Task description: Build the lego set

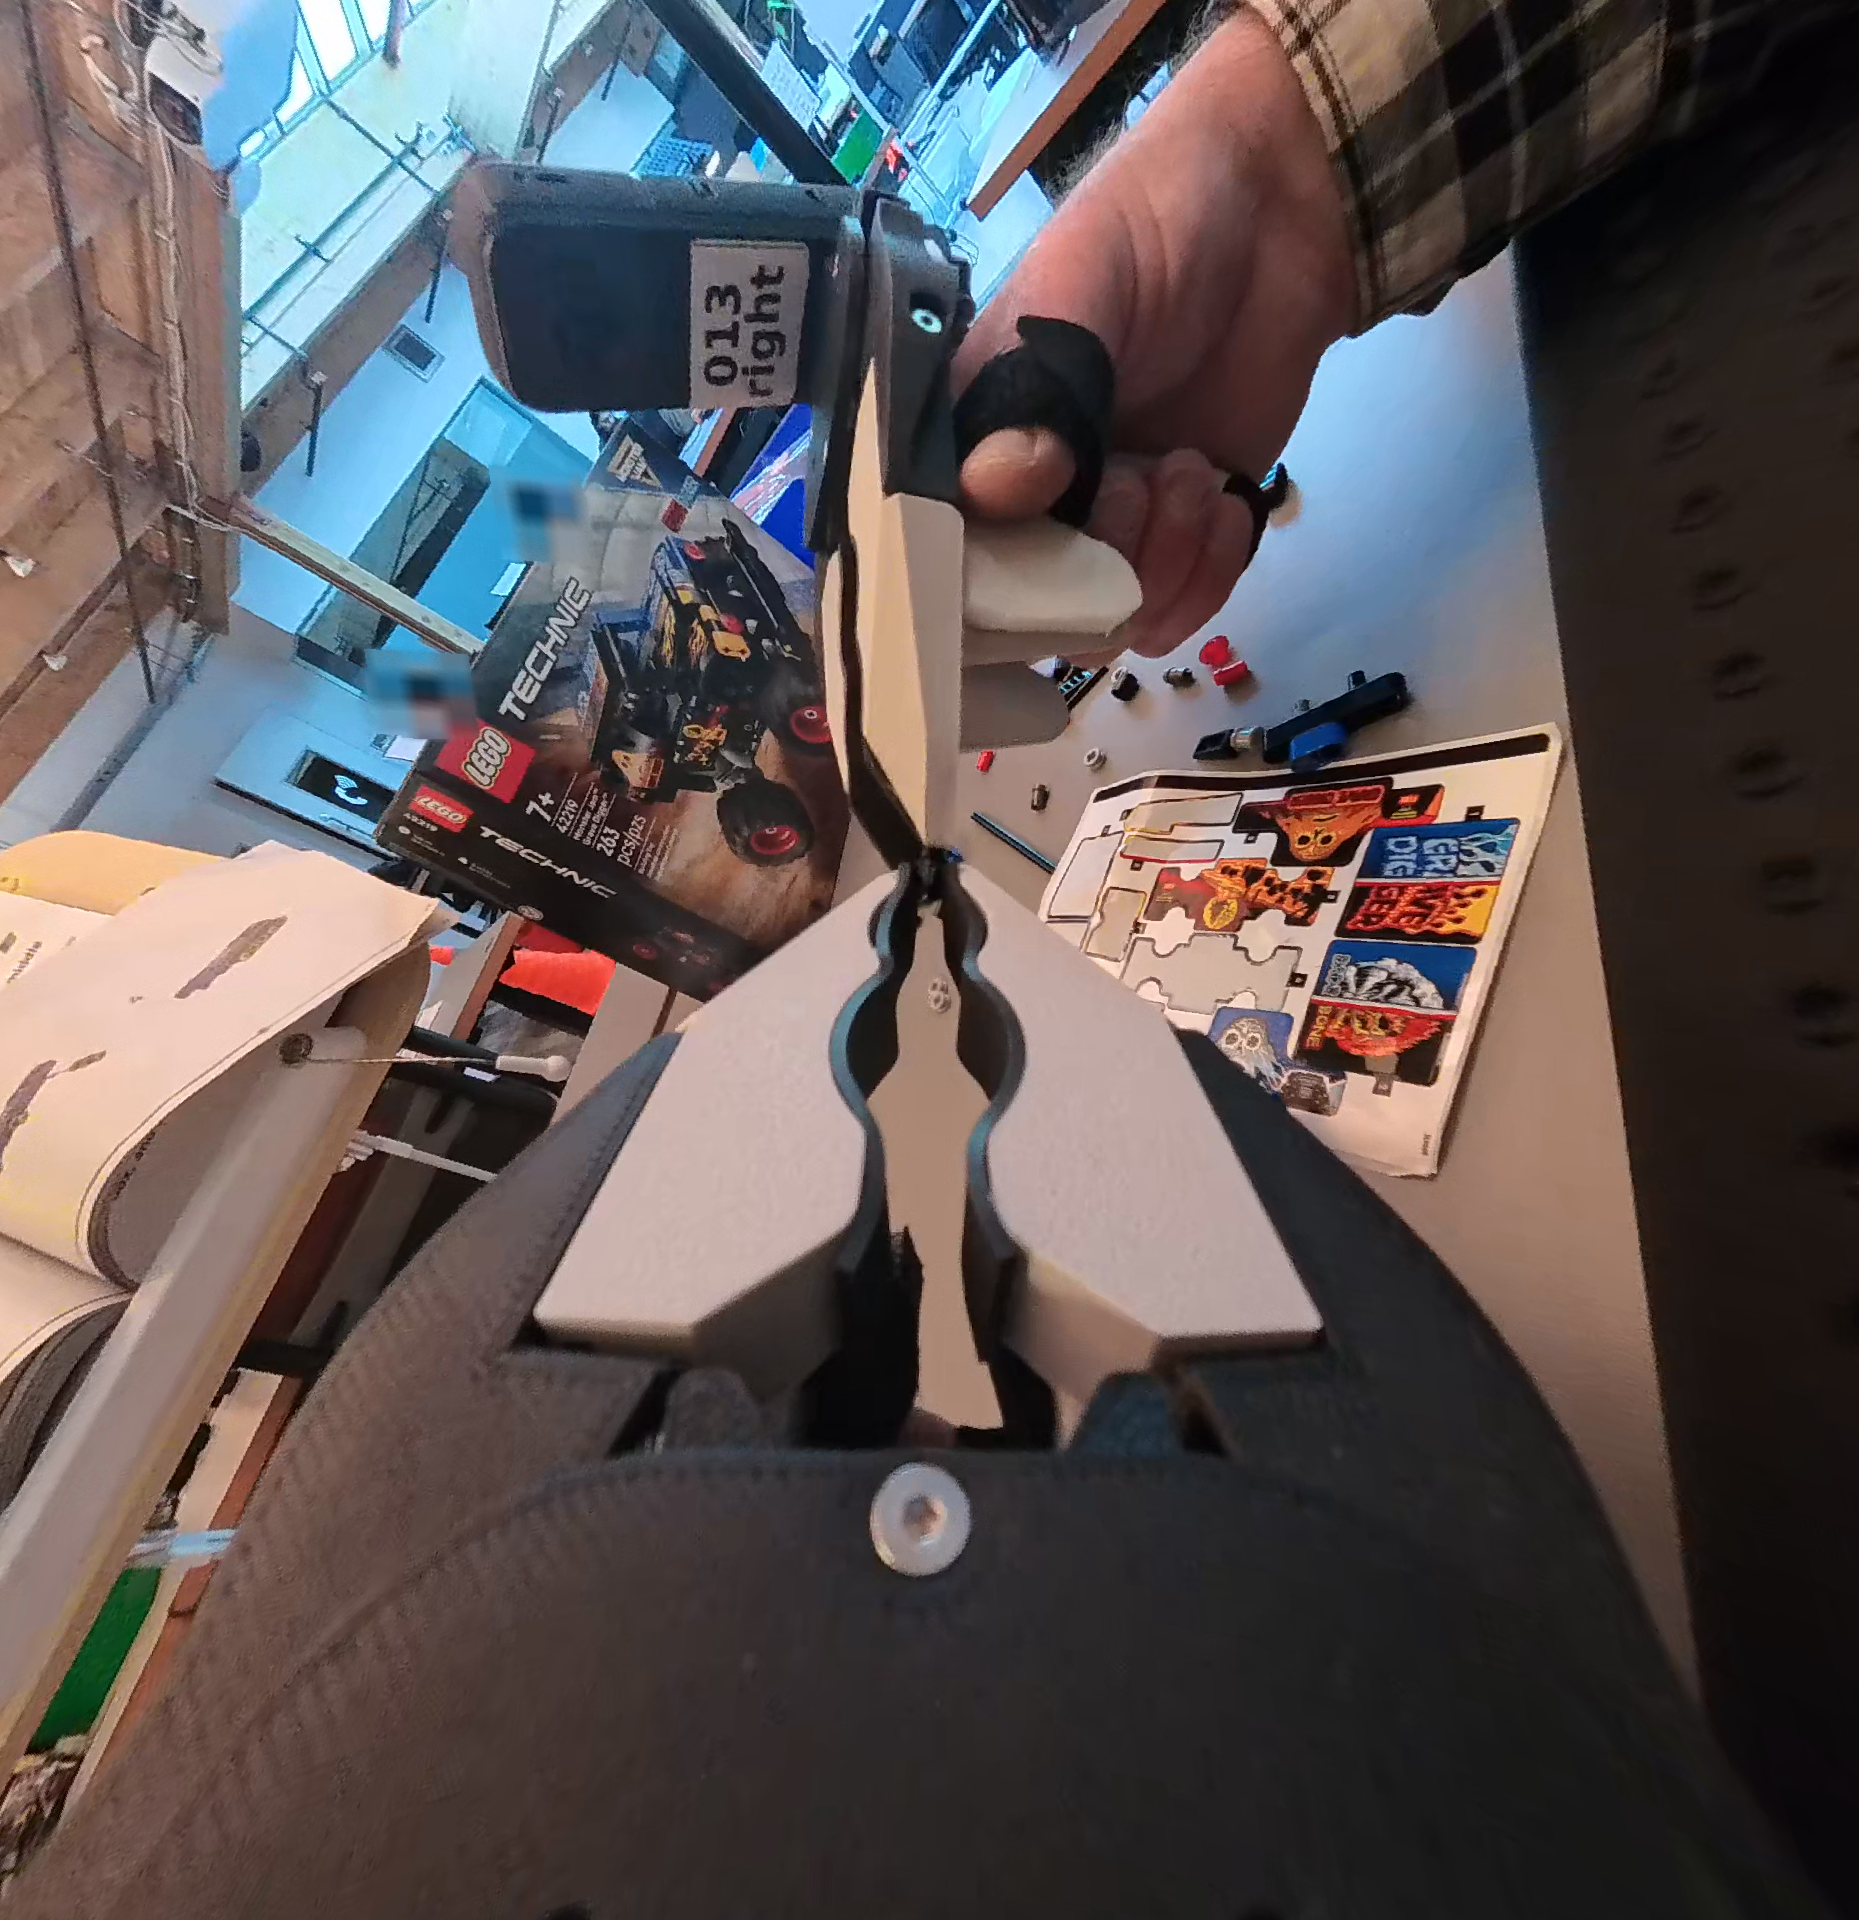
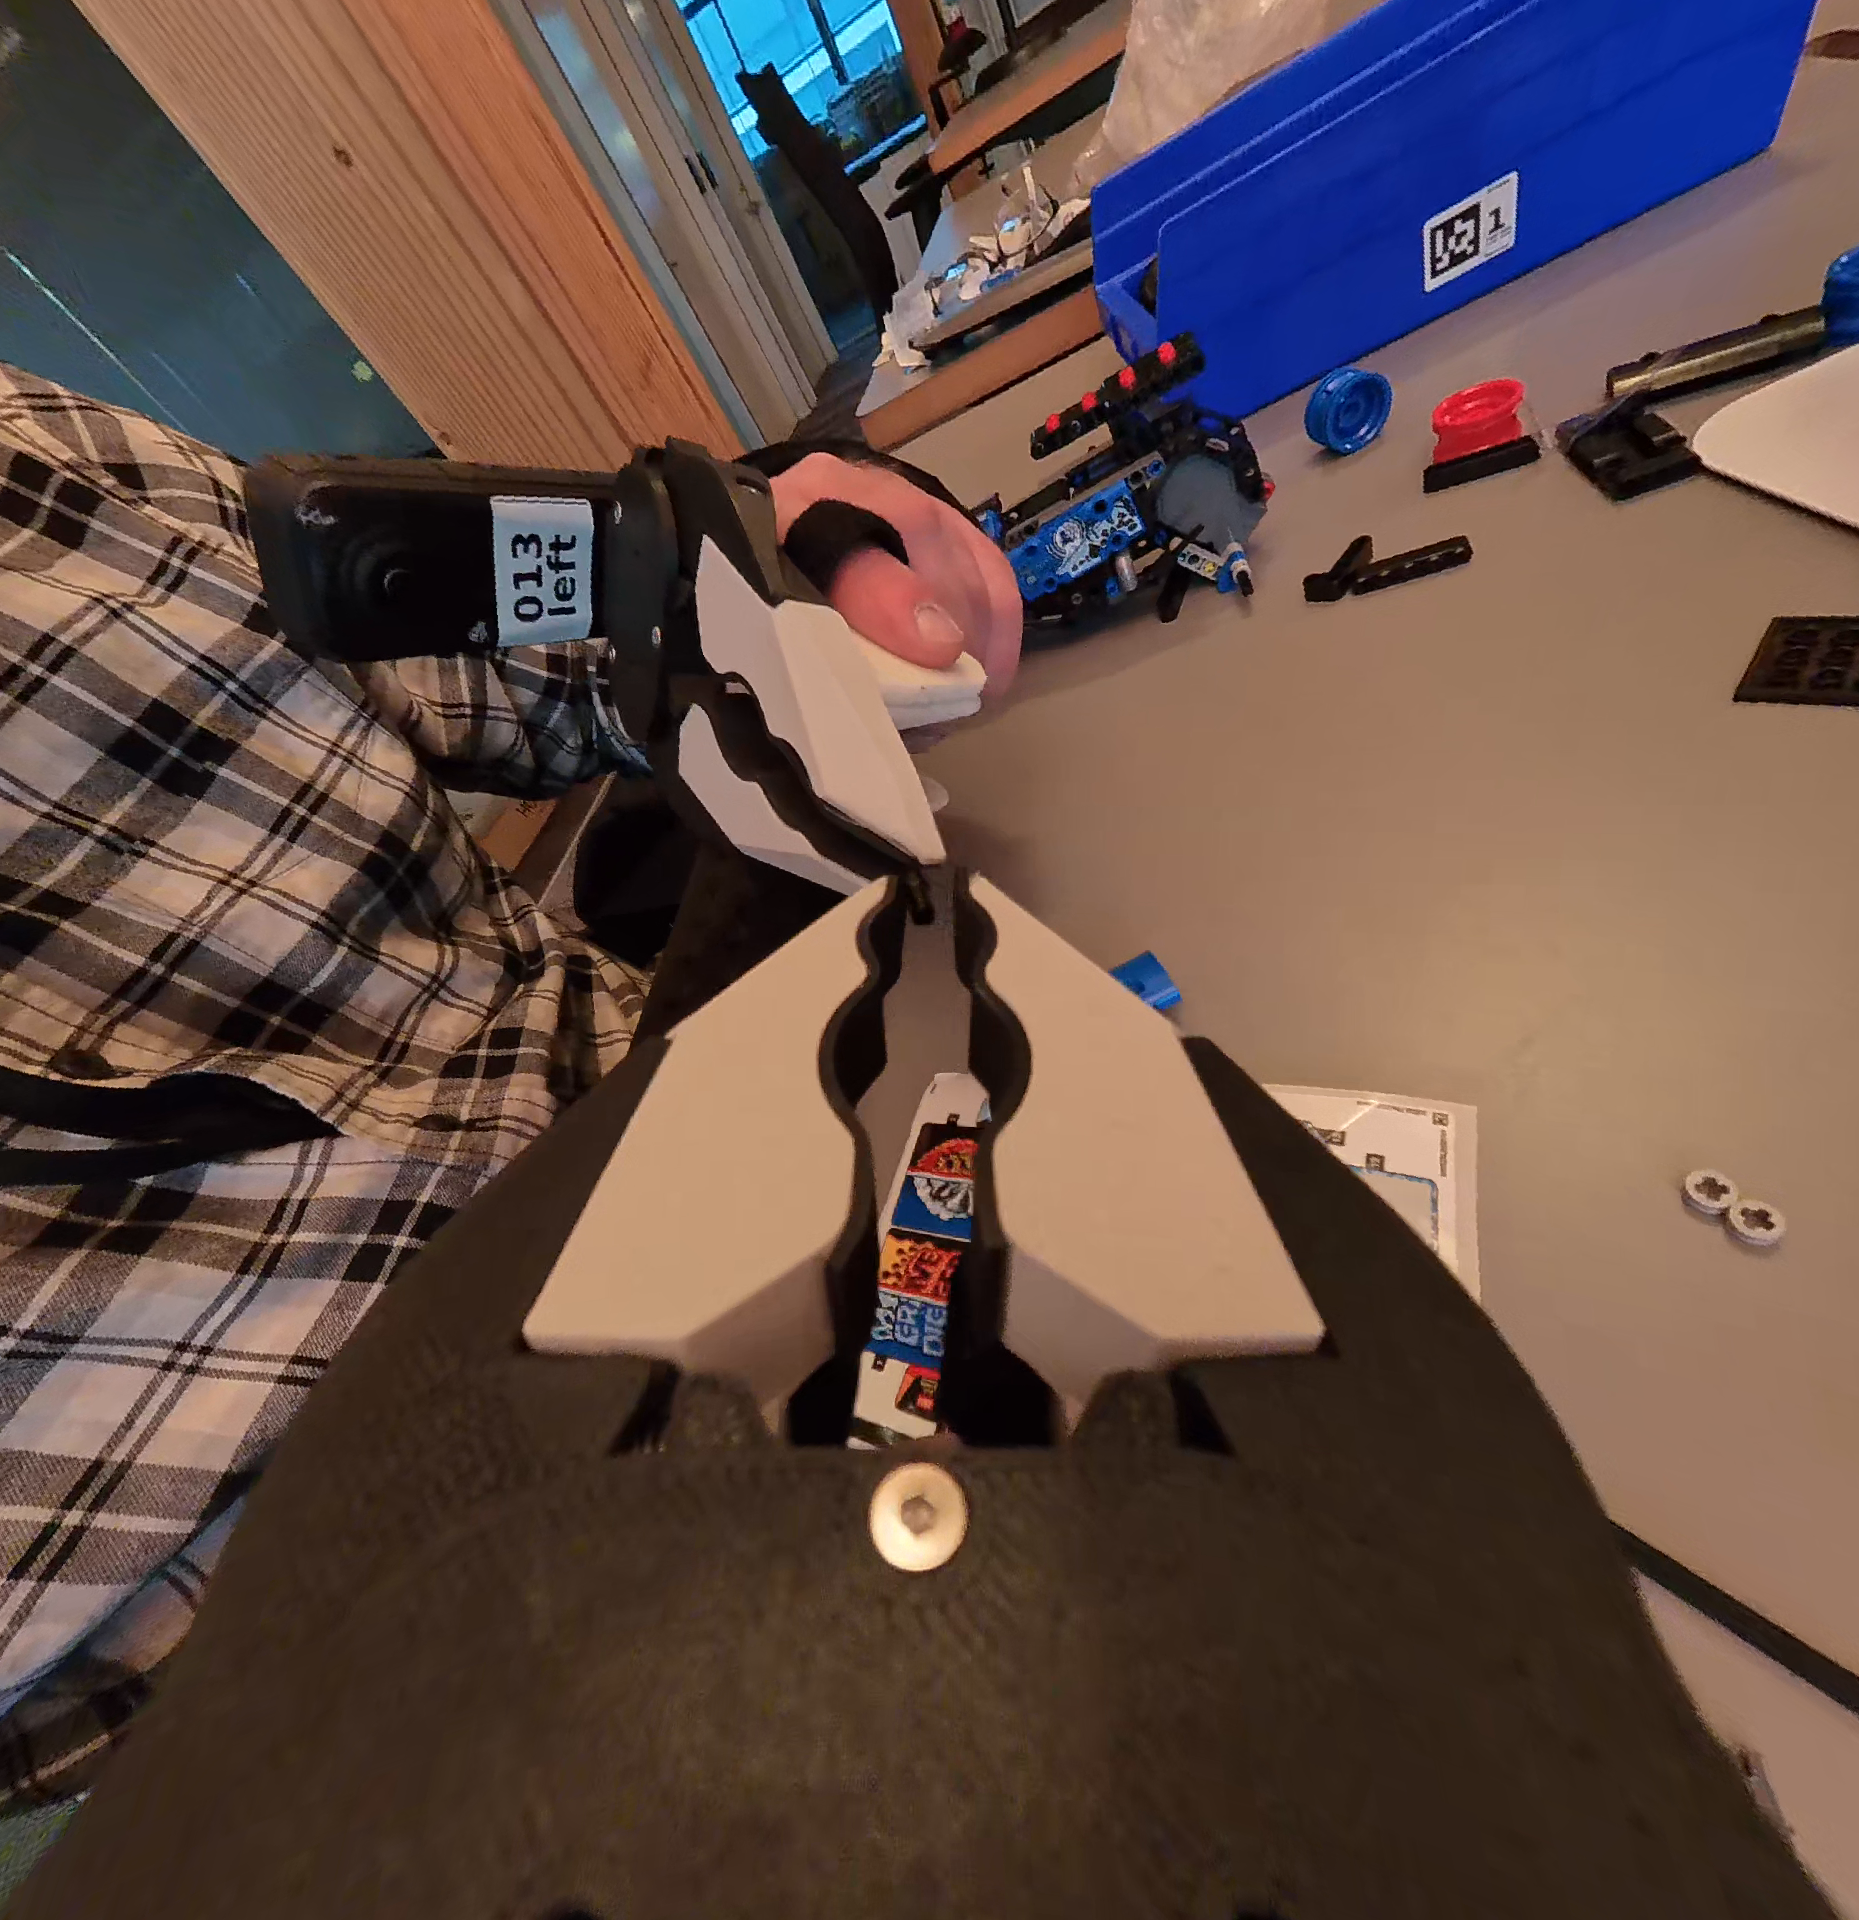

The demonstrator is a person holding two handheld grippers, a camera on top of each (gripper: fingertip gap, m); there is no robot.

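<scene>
From the left wrist view, the left gripper is nearly closed, its tips pinching a tiny dark piece with a speck of blue, and the right gripper comes down from above to meet it tip to tip over the grey table. Behind them stands the set's box, and to the right lies the sticker sheet, with loose small parts scattered beyond. From the right wrist view, the right gripper is likewise almost shut on that same small dark piece, though I cannot tell which tool truly bears the load, and the left gripper angles in from the upper left. The half-built model sits well apart, near the blue bin, with a blue wheel and red wheel beside it. I judge the risk is plain: the piece is so small that any twist or uneven squeeze during the join could flick it out, dropping it onto the sheet or off the table edge near the person's plaid shirt, where it would be hard to find.
</scene>
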